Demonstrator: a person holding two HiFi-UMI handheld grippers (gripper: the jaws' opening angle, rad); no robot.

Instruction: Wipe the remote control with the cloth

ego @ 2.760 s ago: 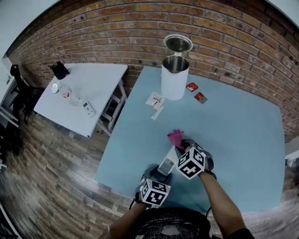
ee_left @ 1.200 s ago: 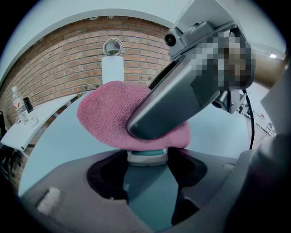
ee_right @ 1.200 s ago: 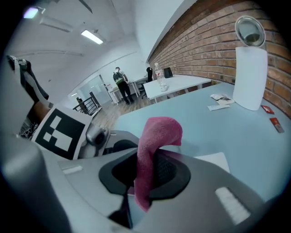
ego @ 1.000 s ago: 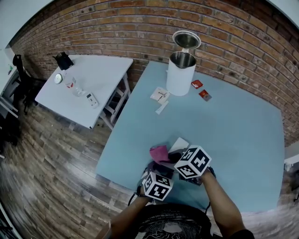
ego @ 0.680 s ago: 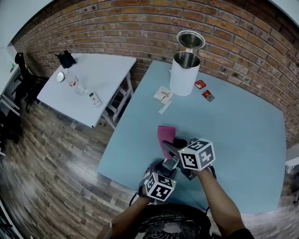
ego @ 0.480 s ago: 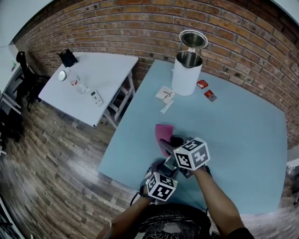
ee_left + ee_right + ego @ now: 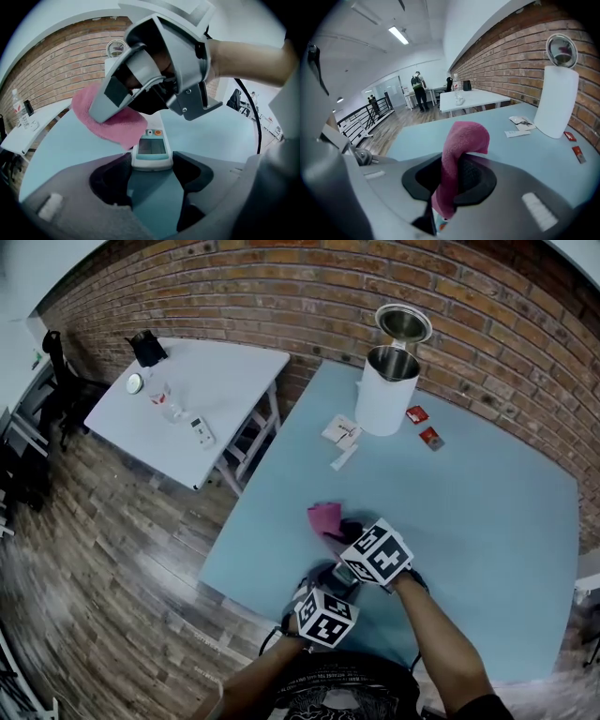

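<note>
While the left gripper (image 7: 152, 165) clamps the remote control (image 7: 151, 148), the right gripper (image 7: 452, 182) pinches the cloth (image 7: 464, 138) over it.

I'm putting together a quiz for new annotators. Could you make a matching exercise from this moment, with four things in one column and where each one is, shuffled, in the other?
Things:
1. remote control
2. cloth
3. white bin
4. red packets

Places:
A. flat on the blue table, beside the bin
B. clamped in the right gripper
C. standing at the table's far end, lid up
D. clamped in the left gripper

Pairs: 1-D, 2-B, 3-C, 4-A.
</note>
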